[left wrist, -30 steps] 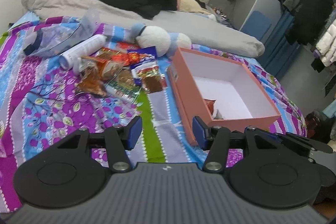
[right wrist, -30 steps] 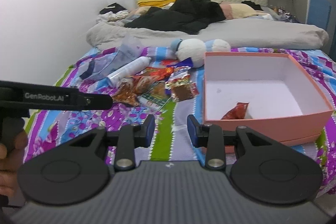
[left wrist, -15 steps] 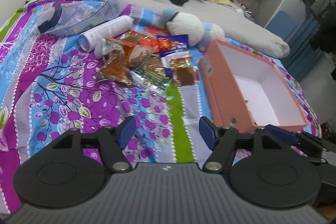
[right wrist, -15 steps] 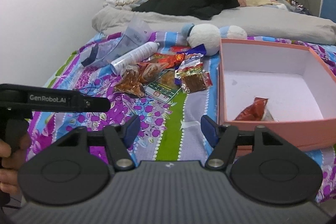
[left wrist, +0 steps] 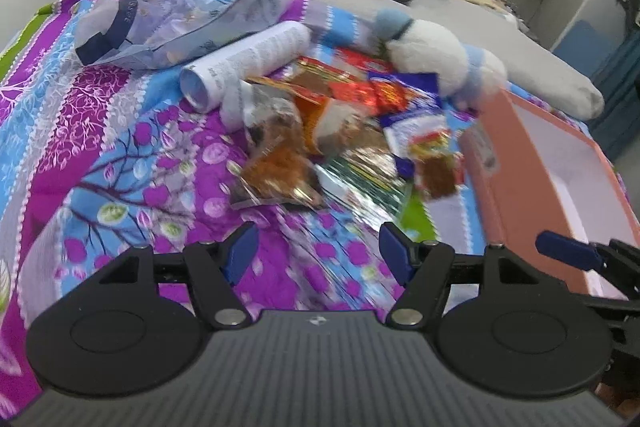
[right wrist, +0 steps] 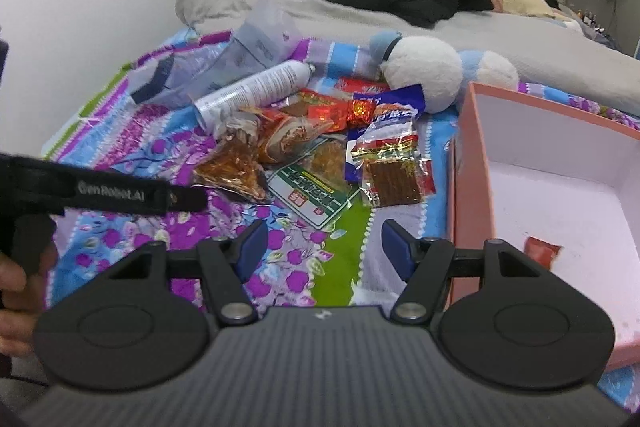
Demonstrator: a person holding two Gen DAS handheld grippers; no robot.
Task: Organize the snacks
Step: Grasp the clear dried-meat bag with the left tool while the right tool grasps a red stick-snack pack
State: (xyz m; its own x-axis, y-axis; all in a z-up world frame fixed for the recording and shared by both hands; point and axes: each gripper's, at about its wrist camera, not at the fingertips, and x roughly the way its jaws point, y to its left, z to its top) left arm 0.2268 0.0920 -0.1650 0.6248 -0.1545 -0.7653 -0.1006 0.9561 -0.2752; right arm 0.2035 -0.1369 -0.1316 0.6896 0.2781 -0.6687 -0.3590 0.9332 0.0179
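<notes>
My left gripper (left wrist: 314, 251) has its jaws spread wide with nothing between them, over bare floral bedspread (left wrist: 132, 163) just short of the snacks (left wrist: 344, 131). My right gripper (right wrist: 320, 247) is the same: jaws wide, empty, hanging above the green stripe near the pile.

The snacks lie in one loose, overlapping heap in the middle of the bed: crinkly clear and foil packets, mostly red, orange and brown, with a green-and-white packet (right wrist: 316, 193) at the near edge and a clear packet of brown sticks (right wrist: 394, 181) on its right side. One red packet (right wrist: 541, 251) sits alone inside the box (right wrist: 468, 163).

The box is pink with a white inside, open-topped, to the right of the pile with its left wall close beside the stick packet. A white can (right wrist: 256, 93) lies on its side at the far left of the heap, touching it, with a clear bag (right wrist: 240, 67) beyond. A plush toy (right wrist: 424, 73) rests at the far edge between pile and box. Near the grippers, the bedspread is open.
</notes>
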